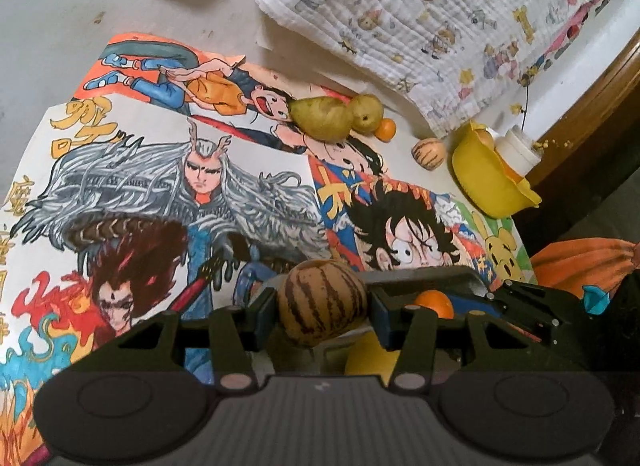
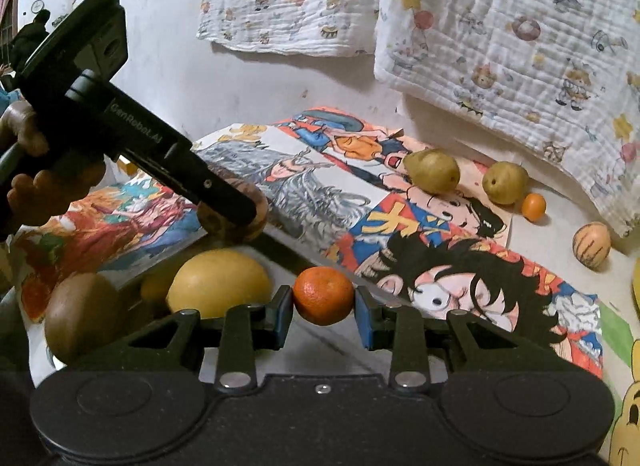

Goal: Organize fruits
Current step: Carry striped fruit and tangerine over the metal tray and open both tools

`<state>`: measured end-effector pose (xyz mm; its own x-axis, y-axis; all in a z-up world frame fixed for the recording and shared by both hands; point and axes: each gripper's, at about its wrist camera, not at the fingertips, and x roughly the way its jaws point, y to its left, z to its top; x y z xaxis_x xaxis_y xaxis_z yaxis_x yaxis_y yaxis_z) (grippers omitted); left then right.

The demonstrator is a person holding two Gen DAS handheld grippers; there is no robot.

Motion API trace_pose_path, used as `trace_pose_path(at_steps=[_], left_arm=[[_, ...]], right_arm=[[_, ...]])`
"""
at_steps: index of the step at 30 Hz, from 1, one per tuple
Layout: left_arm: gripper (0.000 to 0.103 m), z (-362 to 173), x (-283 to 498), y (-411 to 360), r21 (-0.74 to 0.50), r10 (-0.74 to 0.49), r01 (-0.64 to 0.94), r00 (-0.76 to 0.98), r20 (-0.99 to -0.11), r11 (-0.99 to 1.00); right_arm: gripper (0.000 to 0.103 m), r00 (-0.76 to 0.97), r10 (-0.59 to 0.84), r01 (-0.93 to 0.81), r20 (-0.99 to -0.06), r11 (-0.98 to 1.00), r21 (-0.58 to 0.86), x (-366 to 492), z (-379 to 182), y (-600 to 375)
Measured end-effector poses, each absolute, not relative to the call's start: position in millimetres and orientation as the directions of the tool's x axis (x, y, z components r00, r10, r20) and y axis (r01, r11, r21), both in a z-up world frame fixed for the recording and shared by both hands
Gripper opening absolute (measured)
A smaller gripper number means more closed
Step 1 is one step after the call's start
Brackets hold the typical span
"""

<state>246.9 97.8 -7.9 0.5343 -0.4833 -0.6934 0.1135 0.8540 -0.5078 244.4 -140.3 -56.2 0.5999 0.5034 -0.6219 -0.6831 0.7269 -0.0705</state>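
My left gripper (image 1: 322,306) is shut on a striped tan melon (image 1: 322,302) and holds it above the near end of the surface. My right gripper (image 2: 323,306) is shut on a small orange (image 2: 323,294); the orange also shows in the left wrist view (image 1: 434,303). The left gripper (image 2: 232,209) shows in the right wrist view with the melon (image 2: 256,221) behind its finger. Under the grippers lie a yellow fruit (image 2: 220,286) and a brown kiwi-like fruit (image 2: 80,314). Farther off lie two green pears (image 2: 432,169) (image 2: 505,182), a small orange (image 2: 534,206) and a second striped melon (image 2: 591,245).
Colourful cartoon drawings (image 1: 180,185) cover the white surface. A printed white quilt (image 1: 440,17) lies at the back. A tipped yellow bowl (image 1: 488,173) with a white jar (image 1: 518,149) sits at the right by a wooden edge (image 1: 592,113). Orange cloth (image 1: 580,262) lies right.
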Motion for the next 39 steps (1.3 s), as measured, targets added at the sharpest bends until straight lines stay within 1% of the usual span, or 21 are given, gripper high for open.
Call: trace_pose_path(at_steps=[5,21,39], left_arm=[[0.054,-9.2,240.4,93.5,-0.479,-0.470,0.126,0.519,-0.714,0.869],[0.054,-4.6,234.4,84.3,-0.429,-0.441,0.150,0.513,-0.736,0.891],[0.055,-7.4,231.6,89.0,-0.424,-0.431,0.140,0.522,-0.736,0.895]], right_arm=[[0.035,0.595,0.498,-0.677,-0.630,0.733,-0.060,237.8,-59.0,-143.2],[0.036,0.570,0.487,-0.695,-0.662,0.715,-0.073,221.9,-70.5,-138.8],[0.036,0.570,0.488,-0.696,-0.661,0.715,-0.072,217.0,-75.2,-136.7]])
